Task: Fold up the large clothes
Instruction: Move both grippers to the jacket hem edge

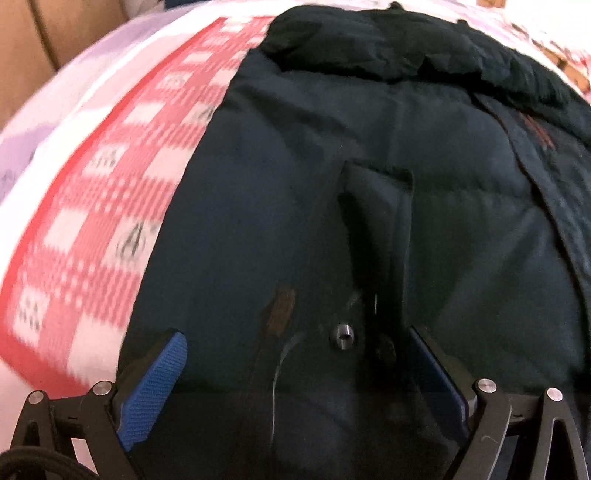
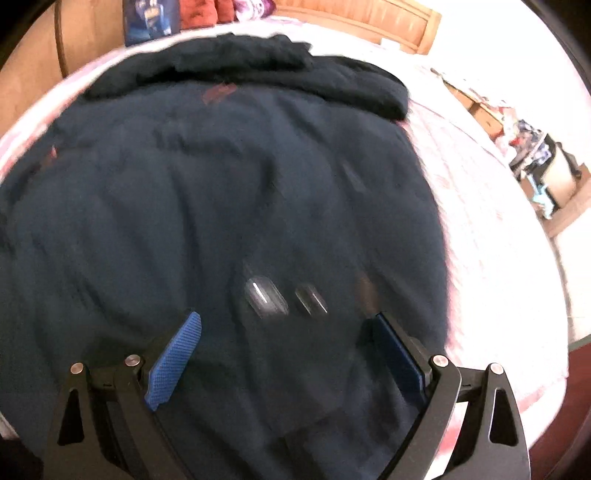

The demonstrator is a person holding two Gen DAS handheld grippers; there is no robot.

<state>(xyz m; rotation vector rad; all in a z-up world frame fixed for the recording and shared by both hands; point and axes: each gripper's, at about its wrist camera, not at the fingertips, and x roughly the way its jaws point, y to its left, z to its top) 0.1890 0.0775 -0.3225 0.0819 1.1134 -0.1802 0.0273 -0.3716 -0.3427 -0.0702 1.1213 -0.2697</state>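
Observation:
A large dark navy padded jacket [image 1: 314, 166] lies spread on a bed, its dark fuzzy hood [image 1: 369, 44] at the far end. It also fills the right wrist view [image 2: 221, 184], blurred. My left gripper [image 1: 295, 339] is open just above the jacket's lower part, its blue pads [image 1: 159, 384] either side of a metal snap [image 1: 341, 336] and a pocket flap. My right gripper [image 2: 284, 321] is open over the jacket's near hem, with shiny snaps [image 2: 266, 291] between its fingers. Neither holds cloth.
A red and white checked sheet [image 1: 110, 184] lies left of the jacket. The pale bedspread [image 2: 480, 240] runs to the right. A wooden headboard [image 2: 369, 18] stands behind, with cluttered furniture [image 2: 535, 166] beyond the bed's right edge.

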